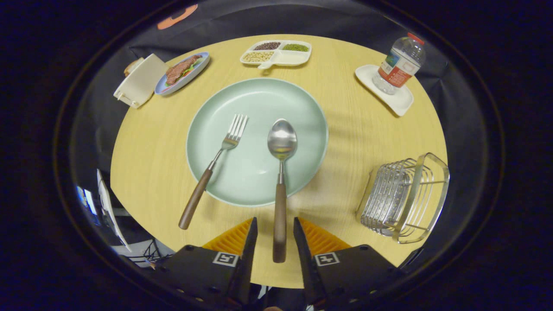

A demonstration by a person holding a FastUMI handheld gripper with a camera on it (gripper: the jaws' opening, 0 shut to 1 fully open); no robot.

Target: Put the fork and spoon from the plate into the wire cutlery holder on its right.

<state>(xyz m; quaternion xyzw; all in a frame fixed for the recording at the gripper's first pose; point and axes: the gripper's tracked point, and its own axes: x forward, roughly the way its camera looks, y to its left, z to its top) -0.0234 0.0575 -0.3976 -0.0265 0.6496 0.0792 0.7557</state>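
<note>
The tool [275, 233] is sitting narrowly apart around the spoon [281, 172] handle, its fingers flanking the handle without clearly pressing it. The spoon bowl is resting in the green plate [302, 108], handle overhanging onto the desk [151, 151], and the fork [216, 162] is lying alongside it. The wire cutlery holder [404, 198] is standing right of the plate, apart.

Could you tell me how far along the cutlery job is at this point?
Nothing is in the wire cutlery holder yet. In hand: the gripper is open, its fingers either side of the spoon handle, not pressing it. Left: grip and move the spoon, then the fork, both resting on the plate.
</note>
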